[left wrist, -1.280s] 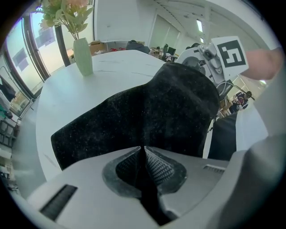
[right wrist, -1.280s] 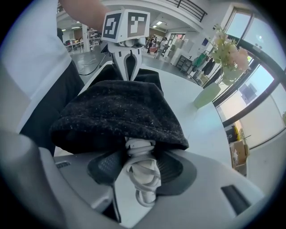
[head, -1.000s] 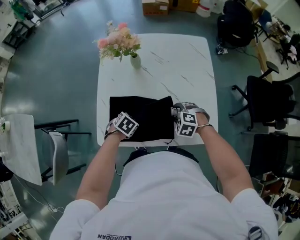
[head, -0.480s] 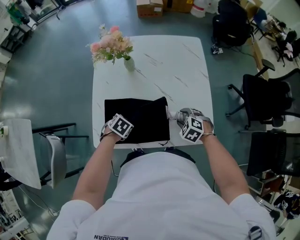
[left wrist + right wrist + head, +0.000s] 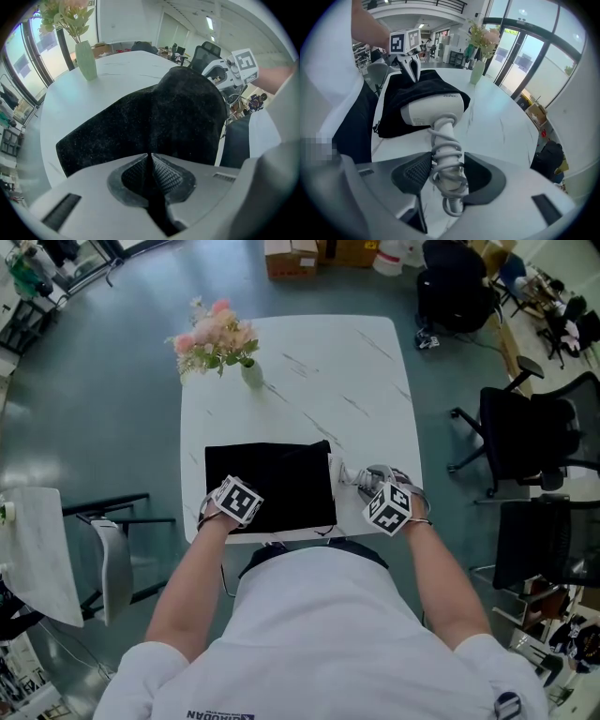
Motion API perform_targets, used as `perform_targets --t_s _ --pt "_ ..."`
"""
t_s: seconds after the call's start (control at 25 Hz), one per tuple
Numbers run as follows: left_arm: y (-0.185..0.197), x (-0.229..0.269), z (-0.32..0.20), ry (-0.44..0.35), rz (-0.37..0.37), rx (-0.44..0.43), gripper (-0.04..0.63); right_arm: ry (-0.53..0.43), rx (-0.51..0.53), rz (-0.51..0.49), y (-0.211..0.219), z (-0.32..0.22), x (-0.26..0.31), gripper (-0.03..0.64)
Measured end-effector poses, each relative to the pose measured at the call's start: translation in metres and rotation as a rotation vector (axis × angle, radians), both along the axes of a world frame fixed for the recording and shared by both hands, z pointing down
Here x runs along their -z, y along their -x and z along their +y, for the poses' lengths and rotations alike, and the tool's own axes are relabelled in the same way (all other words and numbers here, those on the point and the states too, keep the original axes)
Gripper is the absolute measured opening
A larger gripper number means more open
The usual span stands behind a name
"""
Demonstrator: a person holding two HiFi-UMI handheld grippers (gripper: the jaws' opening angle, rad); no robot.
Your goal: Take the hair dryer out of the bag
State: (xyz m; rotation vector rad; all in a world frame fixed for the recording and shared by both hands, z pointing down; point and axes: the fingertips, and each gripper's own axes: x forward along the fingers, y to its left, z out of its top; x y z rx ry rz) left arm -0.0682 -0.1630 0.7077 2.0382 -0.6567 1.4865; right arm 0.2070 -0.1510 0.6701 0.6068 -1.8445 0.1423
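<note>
White marble-patterned square table [image 5: 309,362]. A flat black fabric bag [image 5: 267,486] lies at its near edge.

Left gripper [image 5: 151,158]: pads pressed together, pinching the bag's near-left edge, where the cloth rises toward them.

Right gripper [image 5: 448,174]: jaws wide, clamped on the cord-wrapped handle of the white plastic hair dryer [image 5: 434,108]. The dryer's barrel rests against the cloth at the bag's right side and most of it shows. The handle is out over bare tabletop.

Pale green vase of pink flowers [image 5: 249,373] near the far-left corner.

Left tool [image 5: 150,157] pinched tight, right tool [image 5: 440,173] clamped wider apart.
</note>
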Motion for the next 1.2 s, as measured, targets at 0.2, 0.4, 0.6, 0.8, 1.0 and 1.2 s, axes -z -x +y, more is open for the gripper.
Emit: perform_targets --t_s 0.2,0.4,0.6,0.8,1.0,1.2 --pt "0.000 -0.002 -0.001 0.000 0.004 -0.009 0.037 0.006 -0.053 -0.002 -0.014 0.002 0.000 0.230" --pt "-0.002 0.001 -0.002 -0.001 0.011 -0.019 0.037 0.011 -0.146 -0.012 -0.036 0.004 0.002 0.229" --pt "0.000 0.003 -0.001 0.003 0.009 -0.022 0.037 0.007 -0.241 -0.010 -0.055 0.009 0.001 0.229" --pt "-0.002 0.002 -0.001 0.005 0.014 -0.044 0.037 -0.003 -0.302 -0.008 -0.066 0.017 0.002 0.229" --pt "-0.002 0.004 0.000 0.012 0.020 -0.061 0.037 -0.003 -0.344 0.004 -0.077 0.026 0.001 0.229" --pt "-0.001 0.002 0.002 0.022 0.025 -0.072 0.037 0.003 -0.352 0.032 -0.085 0.032 -0.001 0.233"
